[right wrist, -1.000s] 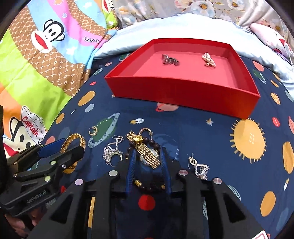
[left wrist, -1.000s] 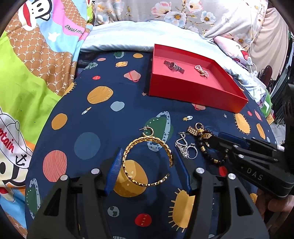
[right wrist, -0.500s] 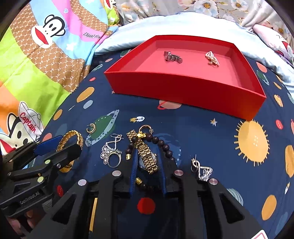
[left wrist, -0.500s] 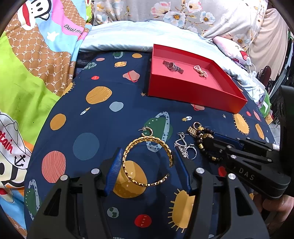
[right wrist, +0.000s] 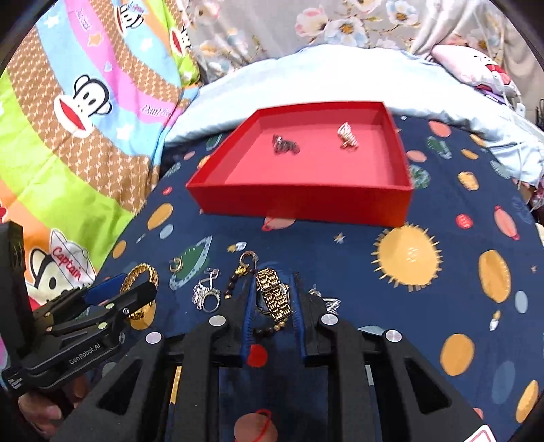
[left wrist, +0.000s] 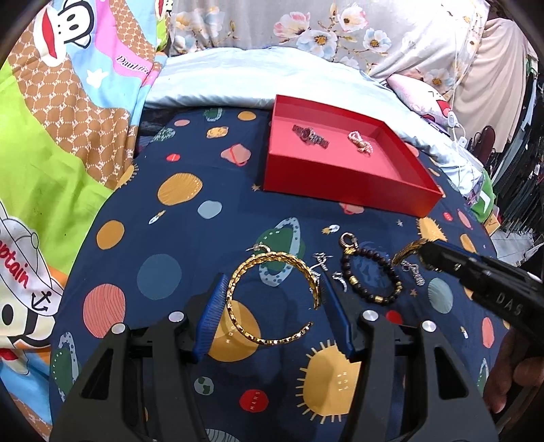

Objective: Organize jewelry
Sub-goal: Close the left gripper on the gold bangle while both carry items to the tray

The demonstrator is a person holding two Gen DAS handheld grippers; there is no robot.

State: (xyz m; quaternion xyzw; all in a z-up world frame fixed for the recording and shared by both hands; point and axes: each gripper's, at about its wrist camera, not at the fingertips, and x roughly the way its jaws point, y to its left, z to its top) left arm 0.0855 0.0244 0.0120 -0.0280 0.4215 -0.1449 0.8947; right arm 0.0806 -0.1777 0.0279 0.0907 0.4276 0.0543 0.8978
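Note:
A red tray sits on the space-print bedsheet, holding a dark watch and a small pale piece. My left gripper is open around a large gold open bangle lying on the sheet. My right gripper is shut on a gold watch and holds it lifted off the sheet; it shows at the right in the left wrist view. A dark bead bracelet, silver pieces and a small gold earring lie between.
A colourful cartoon blanket lies to the left. A pale blue pillow and floral bedding lie behind the tray. Another silver piece lies right of my right gripper.
My right gripper closed on the gold watch and lifted it up off the bead bracelet, moving right and toward the tray. My left gripper stayed around the bangle.

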